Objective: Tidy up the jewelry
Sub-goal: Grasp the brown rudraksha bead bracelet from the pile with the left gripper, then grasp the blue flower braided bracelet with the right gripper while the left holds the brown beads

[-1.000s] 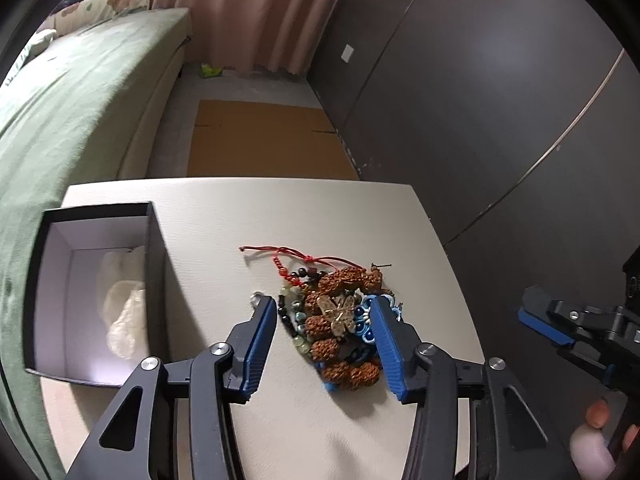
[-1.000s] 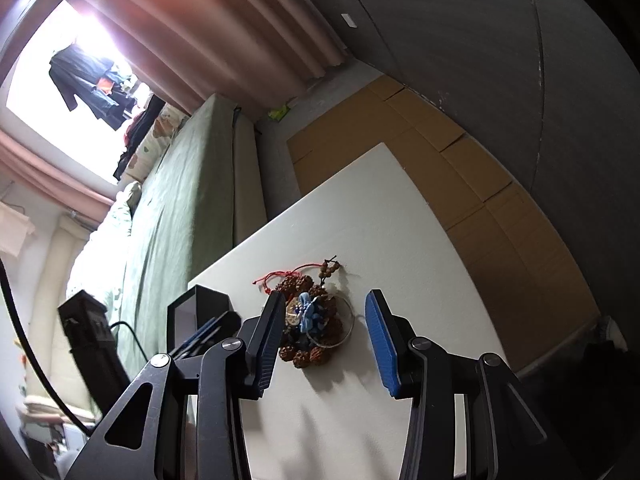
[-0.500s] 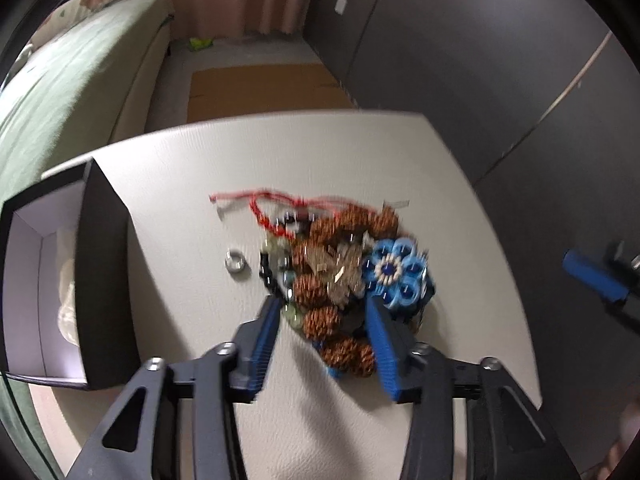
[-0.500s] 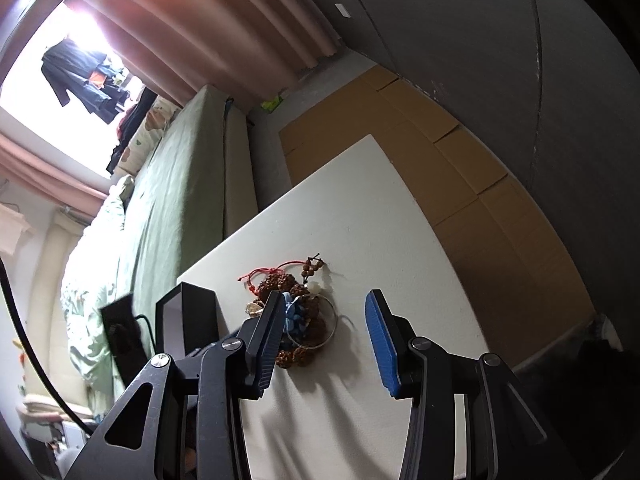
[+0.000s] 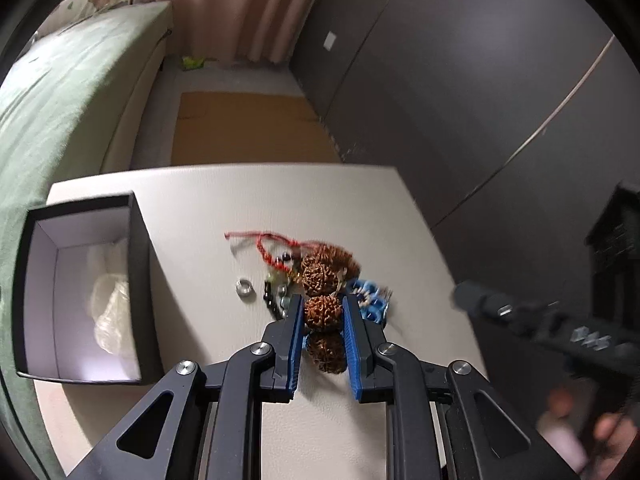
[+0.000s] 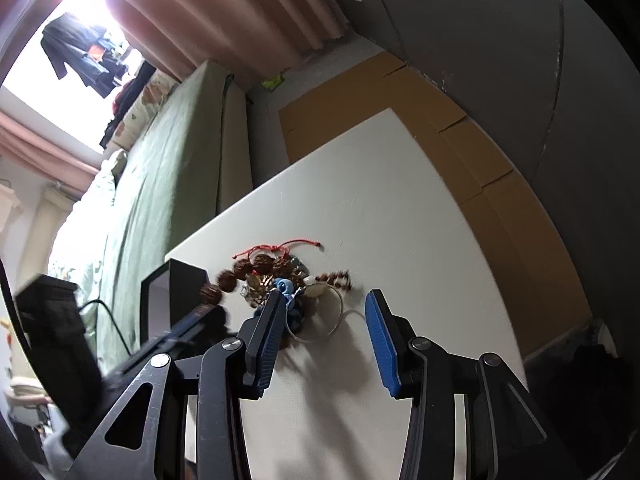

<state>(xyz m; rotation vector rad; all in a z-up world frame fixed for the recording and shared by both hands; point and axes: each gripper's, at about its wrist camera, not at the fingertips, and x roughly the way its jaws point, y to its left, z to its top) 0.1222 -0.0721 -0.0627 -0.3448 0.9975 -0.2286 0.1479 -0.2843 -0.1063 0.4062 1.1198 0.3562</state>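
A tangled jewelry pile lies mid-table: a brown knobbly bead bracelet (image 5: 320, 276), a red cord bracelet (image 5: 272, 240), a blue flower piece (image 5: 370, 300) and a small silver ring (image 5: 245, 287) lying apart on the left. My left gripper (image 5: 322, 304) is closing its jaws, and its blue pads press a brown bead from both sides. In the right wrist view the brown beads (image 6: 224, 280) string out toward that gripper's blurred dark body (image 6: 188, 328). My right gripper (image 6: 325, 298) hangs open over a thin metal bangle (image 6: 320, 320), holding nothing.
An open black box (image 5: 138, 280) with white lining and crumpled paper inside stands at the table's (image 5: 280, 200) left edge. A green-covered bed runs along the left. Cardboard lies on the floor beyond the table, and a dark wall stands at the right.
The left jaws have narrowed from wide around the pile to a tight hold on one brown bead, and the bead string has shifted. The right gripper has sunk closer to the pile.
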